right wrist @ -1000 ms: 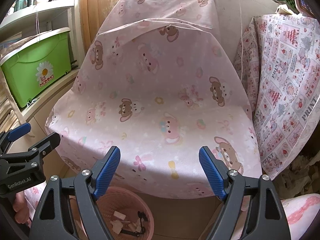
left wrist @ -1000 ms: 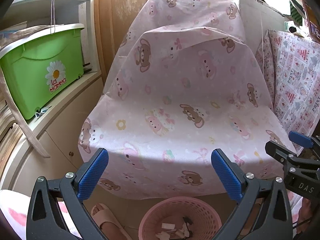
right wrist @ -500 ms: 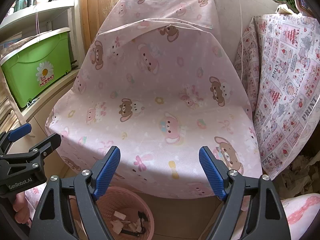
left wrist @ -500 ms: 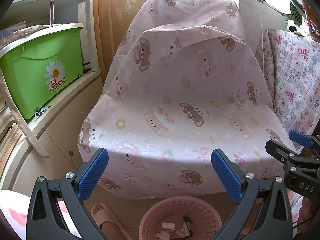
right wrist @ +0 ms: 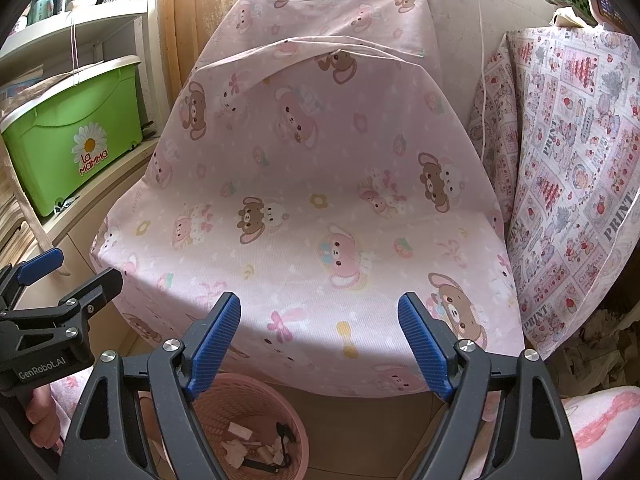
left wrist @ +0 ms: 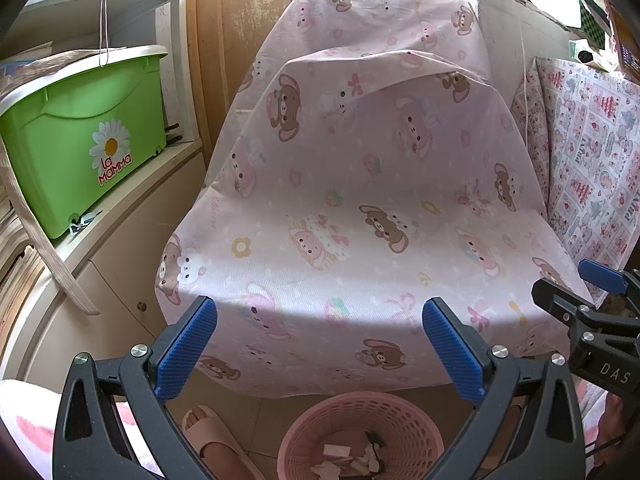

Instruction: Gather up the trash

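A pink plastic waste basket [left wrist: 362,436] stands on the floor below the chair's front edge; it also shows in the right wrist view [right wrist: 256,424]. Paper scraps [left wrist: 340,460] and a small black piece [right wrist: 282,432] lie inside it. My left gripper [left wrist: 320,344] is open and empty, above the basket and in front of the seat. My right gripper [right wrist: 320,340] is open and empty, just right of the basket. Each gripper shows at the edge of the other's view. No loose trash shows on the seat.
A chair draped in pink bear-print cloth [left wrist: 360,184] fills the middle. A green storage box [left wrist: 80,136] sits on a cabinet shelf at left. A patterned cushion [right wrist: 568,176] leans at right. A slippered foot [left wrist: 212,432] is beside the basket.
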